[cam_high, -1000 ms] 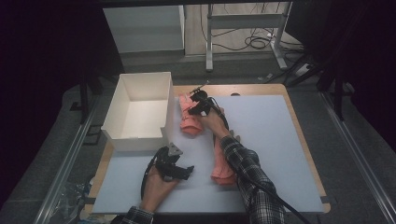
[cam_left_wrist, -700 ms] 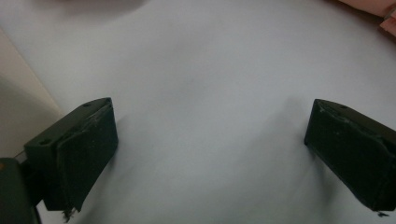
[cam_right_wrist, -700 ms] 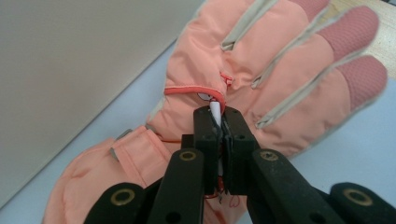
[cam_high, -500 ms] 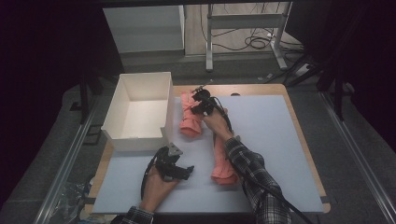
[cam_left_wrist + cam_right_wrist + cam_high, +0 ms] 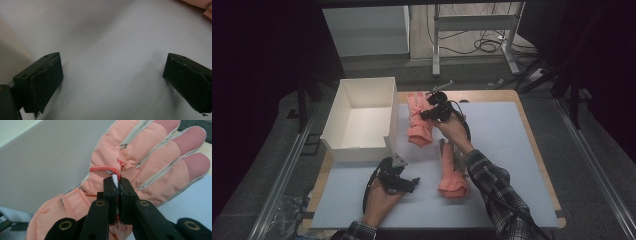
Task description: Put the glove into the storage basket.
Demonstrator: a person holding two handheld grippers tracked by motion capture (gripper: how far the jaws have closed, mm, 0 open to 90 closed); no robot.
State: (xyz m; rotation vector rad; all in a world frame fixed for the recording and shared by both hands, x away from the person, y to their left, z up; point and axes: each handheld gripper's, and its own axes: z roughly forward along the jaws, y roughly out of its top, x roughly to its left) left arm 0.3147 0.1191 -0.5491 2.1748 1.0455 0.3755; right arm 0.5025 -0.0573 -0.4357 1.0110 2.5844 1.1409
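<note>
White mat, right hand-held gripper clamping pink glove, forearm outstretched

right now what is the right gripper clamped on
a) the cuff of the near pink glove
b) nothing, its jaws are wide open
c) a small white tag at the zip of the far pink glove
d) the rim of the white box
c: in the right gripper view the right gripper has its jaws shut on a small white tag by the zip opening of the far pink glove, beside the white box.
</note>
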